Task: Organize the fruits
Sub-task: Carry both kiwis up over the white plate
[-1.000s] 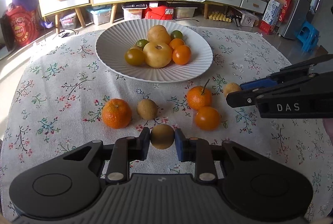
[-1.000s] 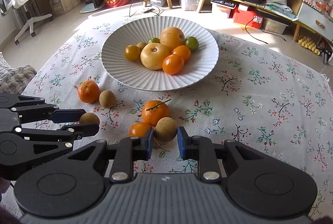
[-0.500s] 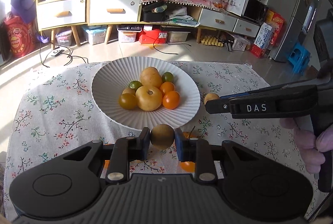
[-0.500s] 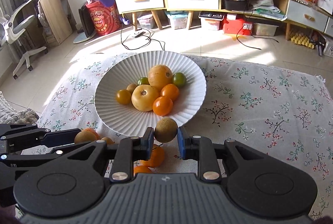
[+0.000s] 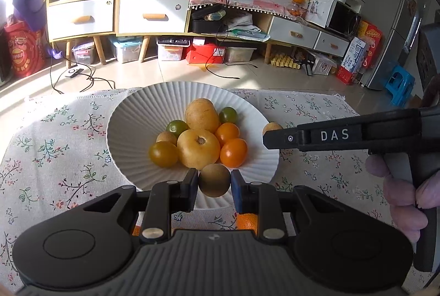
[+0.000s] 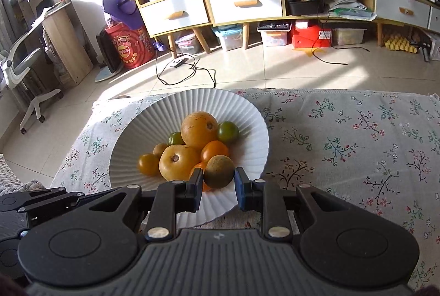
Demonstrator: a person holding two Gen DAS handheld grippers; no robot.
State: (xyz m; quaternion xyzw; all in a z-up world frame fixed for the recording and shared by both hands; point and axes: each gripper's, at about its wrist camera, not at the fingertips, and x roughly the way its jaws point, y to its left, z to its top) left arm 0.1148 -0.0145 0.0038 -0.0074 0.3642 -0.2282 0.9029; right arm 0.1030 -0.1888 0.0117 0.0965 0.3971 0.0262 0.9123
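Two small brown fruits are up in the air, one per gripper, both headed for the white plate (image 5: 132, 114) on the flowered tablecloth (image 5: 55, 131). Left gripper (image 5: 214, 183) has its jaws pinched narrow on a round brown fruit (image 5: 214, 180), held level w/ the near rim of the plate, prob. so it can be let go onto the bare strip in front of the pile w/o knocking anything. Right gripper (image 6: 219, 181) is likewise clamped on its own brown fruit (image 6: 219, 171), carried in from the right side; in the left view its fruit (image 5: 271, 127) shows at the tip, just beside the plate's right rim. Pile already in the plate: a big yellow fruit (image 5: 198, 148), a tan one behind it (image 5: 202, 115), orange (image 5: 233, 153) and green (image 5: 228, 114) small ones, bunched at the centre, since the plate dips there. An orange (image 5: 247, 221) sits on the cloth below the left gripper, not yet collected. Judgement: mid-task, drop-off step; round fruit will roll, so release low & near the heap.
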